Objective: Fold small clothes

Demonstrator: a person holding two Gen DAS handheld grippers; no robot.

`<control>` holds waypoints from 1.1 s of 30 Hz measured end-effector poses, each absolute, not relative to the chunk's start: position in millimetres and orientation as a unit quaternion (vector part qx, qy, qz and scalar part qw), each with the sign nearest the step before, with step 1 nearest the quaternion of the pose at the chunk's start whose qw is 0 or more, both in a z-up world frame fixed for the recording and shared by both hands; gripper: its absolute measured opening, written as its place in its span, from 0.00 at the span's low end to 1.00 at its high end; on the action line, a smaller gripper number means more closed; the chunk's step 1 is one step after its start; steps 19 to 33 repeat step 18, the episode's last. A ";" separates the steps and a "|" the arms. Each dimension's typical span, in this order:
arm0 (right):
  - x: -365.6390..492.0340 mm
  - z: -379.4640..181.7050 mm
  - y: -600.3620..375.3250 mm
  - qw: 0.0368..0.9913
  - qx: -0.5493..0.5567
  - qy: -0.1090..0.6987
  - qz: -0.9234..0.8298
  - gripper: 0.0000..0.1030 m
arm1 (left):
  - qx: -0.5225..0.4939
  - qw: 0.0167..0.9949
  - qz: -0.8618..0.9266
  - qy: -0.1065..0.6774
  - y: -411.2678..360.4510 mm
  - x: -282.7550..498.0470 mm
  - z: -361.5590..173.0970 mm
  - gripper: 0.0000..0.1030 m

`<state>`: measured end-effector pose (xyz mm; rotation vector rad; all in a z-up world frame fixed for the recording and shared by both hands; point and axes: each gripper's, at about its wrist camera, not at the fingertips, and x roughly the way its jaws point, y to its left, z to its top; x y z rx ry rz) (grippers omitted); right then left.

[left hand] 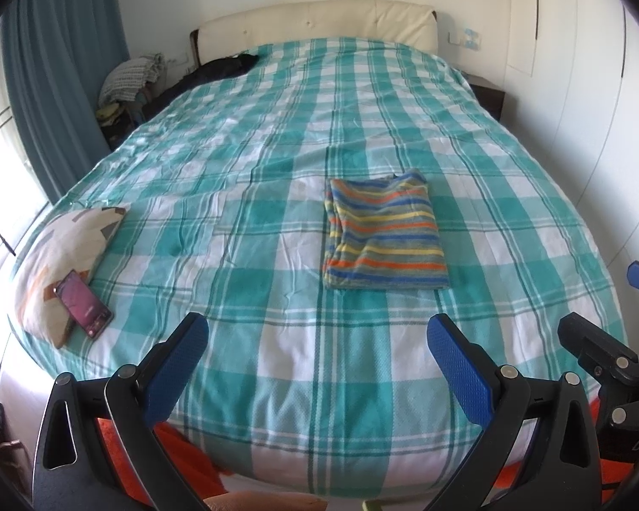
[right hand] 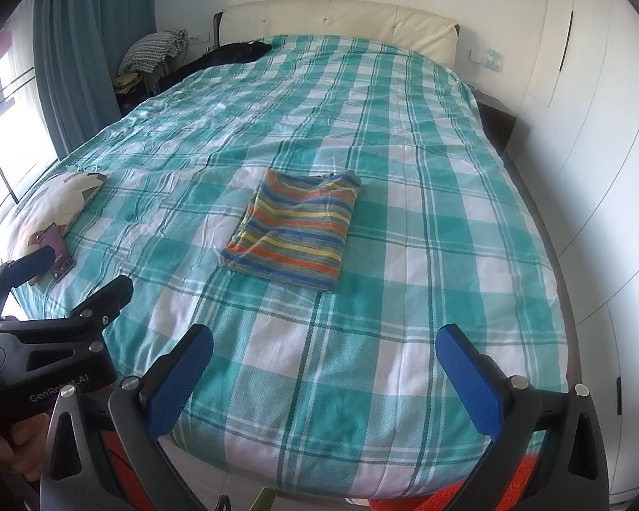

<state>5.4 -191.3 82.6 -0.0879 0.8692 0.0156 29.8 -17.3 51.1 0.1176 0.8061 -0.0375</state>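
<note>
I am holding both claws open and empty; the folded striped shirt (left hand: 385, 230) is lying ahead, nearer my right claw (right hand: 323, 377) than my left claw (left hand: 317, 368).

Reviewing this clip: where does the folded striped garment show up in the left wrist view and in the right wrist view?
Left wrist view: the striped garment lies folded on the bedspread, right of centre, beyond the open left gripper.
Right wrist view: it sits left of centre, beyond the open right gripper.
Shared landmark: the phone leaning on the pillow at the bed's left edge.
</note>
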 end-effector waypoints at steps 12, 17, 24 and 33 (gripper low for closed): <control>7.6 75.4 -192.5 0.904 -0.048 0.424 -0.004 1.00 | 0.054 0.919 -0.020 0.391 -18.4 26.9 50.2 1.00; 7.5 73.8 -193.5 0.904 -0.049 0.425 -0.006 1.00 | 0.054 0.918 -0.018 0.393 -17.2 26.8 48.6 1.00; 7.5 74.3 -193.4 0.904 -0.049 0.425 -0.006 1.00 | 0.056 0.918 -0.019 0.392 -16.9 26.7 49.1 1.00; 7.5 74.3 -193.4 0.904 -0.049 0.425 -0.006 1.00 | 0.056 0.918 -0.019 0.392 -16.9 26.7 49.1 1.00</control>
